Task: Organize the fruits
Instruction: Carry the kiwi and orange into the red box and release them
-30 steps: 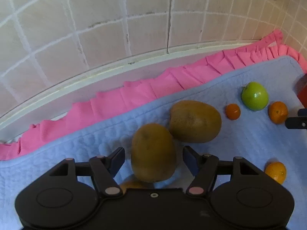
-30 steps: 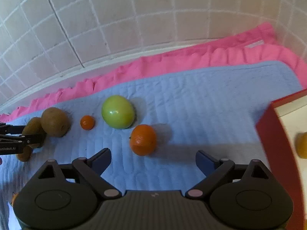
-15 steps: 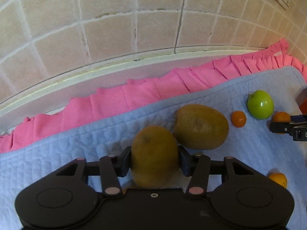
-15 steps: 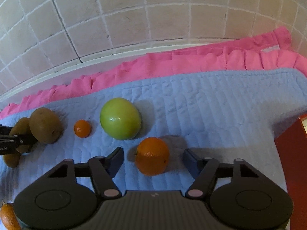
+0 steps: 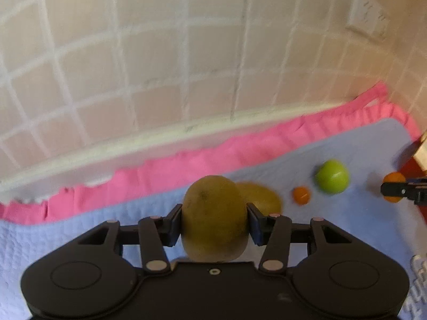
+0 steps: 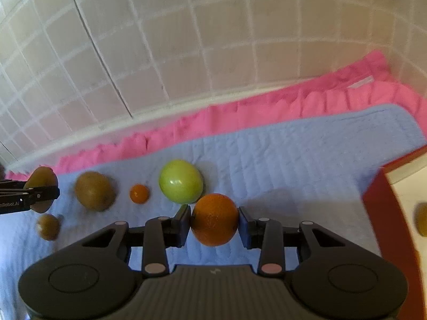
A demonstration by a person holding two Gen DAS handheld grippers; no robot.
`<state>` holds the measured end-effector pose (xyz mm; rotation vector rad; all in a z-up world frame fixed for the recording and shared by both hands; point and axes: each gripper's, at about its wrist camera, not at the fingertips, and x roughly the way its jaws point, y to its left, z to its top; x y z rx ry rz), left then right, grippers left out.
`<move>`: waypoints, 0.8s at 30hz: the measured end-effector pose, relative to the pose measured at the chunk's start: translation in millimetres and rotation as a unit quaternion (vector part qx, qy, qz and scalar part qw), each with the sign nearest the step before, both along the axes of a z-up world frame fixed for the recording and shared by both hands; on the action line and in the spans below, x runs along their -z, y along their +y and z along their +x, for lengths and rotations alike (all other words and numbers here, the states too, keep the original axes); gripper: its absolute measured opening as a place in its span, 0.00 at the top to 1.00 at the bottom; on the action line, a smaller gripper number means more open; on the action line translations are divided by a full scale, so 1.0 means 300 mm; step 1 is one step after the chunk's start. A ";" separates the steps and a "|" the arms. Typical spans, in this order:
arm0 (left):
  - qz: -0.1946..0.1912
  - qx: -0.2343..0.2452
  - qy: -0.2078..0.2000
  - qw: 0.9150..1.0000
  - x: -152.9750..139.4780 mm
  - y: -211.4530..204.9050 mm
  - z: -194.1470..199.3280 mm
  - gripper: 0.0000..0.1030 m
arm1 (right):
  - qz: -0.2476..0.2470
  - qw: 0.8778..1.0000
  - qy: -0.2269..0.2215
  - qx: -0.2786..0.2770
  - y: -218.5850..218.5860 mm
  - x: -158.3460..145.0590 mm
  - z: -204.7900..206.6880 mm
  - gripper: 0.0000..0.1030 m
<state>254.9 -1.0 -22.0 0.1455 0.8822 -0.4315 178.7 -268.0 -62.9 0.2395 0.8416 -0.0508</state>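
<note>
My left gripper (image 5: 214, 221) is shut on a brown kiwi (image 5: 214, 217) and holds it above the blue mat (image 5: 347, 213); it also shows at the left of the right wrist view (image 6: 40, 192). A second kiwi (image 5: 263, 196) lies just behind it. My right gripper (image 6: 214, 225) is shut on an orange (image 6: 214, 219), which also shows in the left wrist view (image 5: 393, 184). A green apple (image 6: 181, 181), a small orange (image 6: 139, 193), the second kiwi (image 6: 94, 190) and a smaller kiwi (image 6: 48, 226) lie on the mat (image 6: 293, 165).
A red-rimmed tray (image 6: 387, 213) stands at the right and holds a yellowish fruit (image 6: 421, 222). Pink cloth (image 6: 240, 117) edges the mat at the back against a tiled wall (image 6: 186, 40). A wall socket (image 5: 367, 17) is at the upper right.
My left gripper closed on the kiwi and lifted it off the mat. My right gripper moved forward, closed on the orange and raised it slightly.
</note>
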 end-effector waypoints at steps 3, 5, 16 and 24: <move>-0.022 0.022 -0.027 0.999 -0.089 -0.060 -0.039 0.43 | 0.007 1.000 -0.027 0.013 -0.044 -0.074 -0.073 0.62; -0.044 0.044 -0.045 0.997 -0.150 -0.117 -0.063 0.43 | 0.003 0.998 -0.053 0.027 -0.087 -0.142 -0.135 0.62; -0.123 0.220 -0.085 0.964 -0.370 -0.662 -0.224 0.43 | -0.027 0.977 -0.123 0.172 -0.519 -0.365 -0.477 0.62; -0.120 0.326 -0.034 0.937 -0.250 -1.088 -0.365 0.43 | 0.013 0.957 -0.102 0.271 -0.837 -0.297 -0.722 0.62</move>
